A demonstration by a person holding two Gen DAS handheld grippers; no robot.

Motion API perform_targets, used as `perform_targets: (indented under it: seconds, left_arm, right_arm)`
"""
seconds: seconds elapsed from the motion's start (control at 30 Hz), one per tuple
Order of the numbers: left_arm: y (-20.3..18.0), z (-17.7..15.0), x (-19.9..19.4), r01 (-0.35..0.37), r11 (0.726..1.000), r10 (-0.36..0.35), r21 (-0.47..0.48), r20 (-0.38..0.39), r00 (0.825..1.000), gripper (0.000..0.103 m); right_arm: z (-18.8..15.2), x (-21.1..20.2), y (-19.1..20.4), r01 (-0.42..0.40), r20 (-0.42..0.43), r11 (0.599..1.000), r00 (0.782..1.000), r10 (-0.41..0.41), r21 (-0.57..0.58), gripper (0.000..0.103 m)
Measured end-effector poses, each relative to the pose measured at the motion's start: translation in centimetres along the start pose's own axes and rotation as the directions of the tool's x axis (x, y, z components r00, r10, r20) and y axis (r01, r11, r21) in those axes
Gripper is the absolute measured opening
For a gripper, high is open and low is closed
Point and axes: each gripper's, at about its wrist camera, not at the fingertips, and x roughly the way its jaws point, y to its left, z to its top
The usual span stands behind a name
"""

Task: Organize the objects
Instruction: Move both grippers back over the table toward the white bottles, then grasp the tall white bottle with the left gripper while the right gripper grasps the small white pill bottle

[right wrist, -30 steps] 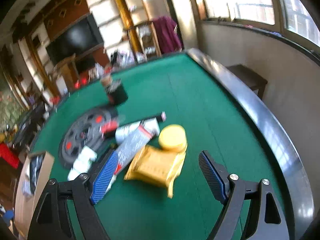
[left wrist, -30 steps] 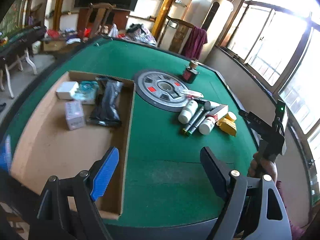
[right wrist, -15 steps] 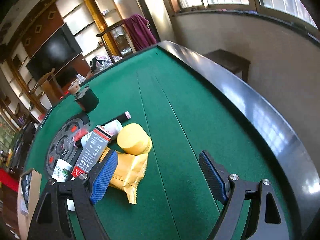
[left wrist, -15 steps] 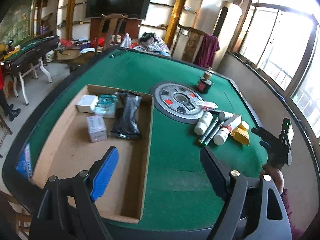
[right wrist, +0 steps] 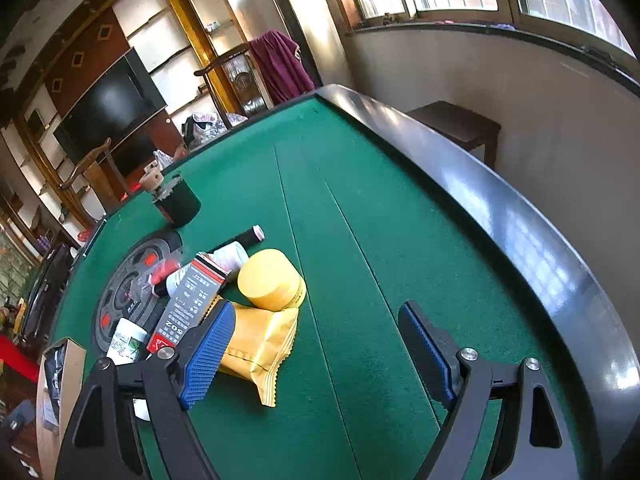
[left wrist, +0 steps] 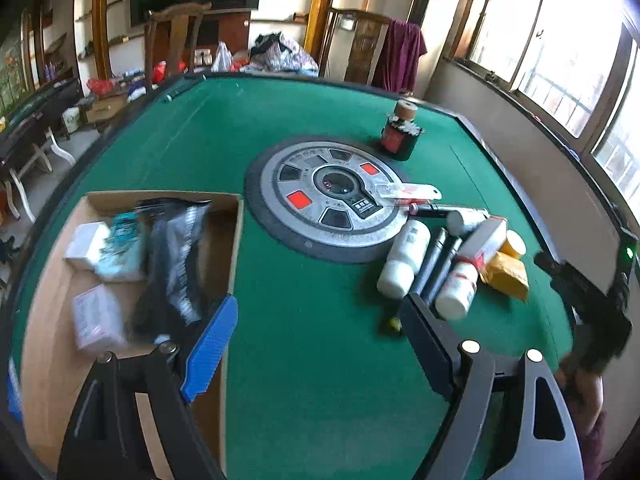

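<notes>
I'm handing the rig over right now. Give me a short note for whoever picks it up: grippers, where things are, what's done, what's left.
Left hand-held gripper: open, empty, over bare felt between the cardboard box and the pile.
Right hand-held gripper: open, empty, over the felt just right of the yellow packet.
Done: black pouch and a few small packs lie in the box.
Left: the pile by the round centre plate: white bottles, dark pens, the boxed tube, yellow jar, yellow packet. A dark bottle stands apart, farther back.
</notes>
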Motion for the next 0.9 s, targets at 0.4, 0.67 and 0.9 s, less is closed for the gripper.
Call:
perform_targets:
  seconds: [0.4,0.67,0.9]
  left_arm:
    - [-7.1,2.4,8.1,0.063,0.961,-0.061,0.269,-0.016,0.998,0.075]
    - [-8.5,2.0,10.7,0.052,0.927,-0.027,0.371,-0.073,0.997,0.047]
    - [-8.8,1.5,11.8,0.049,0.932,-0.01,0.36,-0.111,0.994,0.033]
  right_arm:
    - [0.3,0.9,0.5,-0.021,-0.041,1.0,0.999,0.021,-0.015,0.087]
    - [0.1,0.8,1.2,-0.015,-0.035,0.999,0.999,0.013,-0.048,0.087]
    - [0.0,1.1,1.4,-0.009,-0.039,0.998,0.999,0.007,-0.057,0.087]
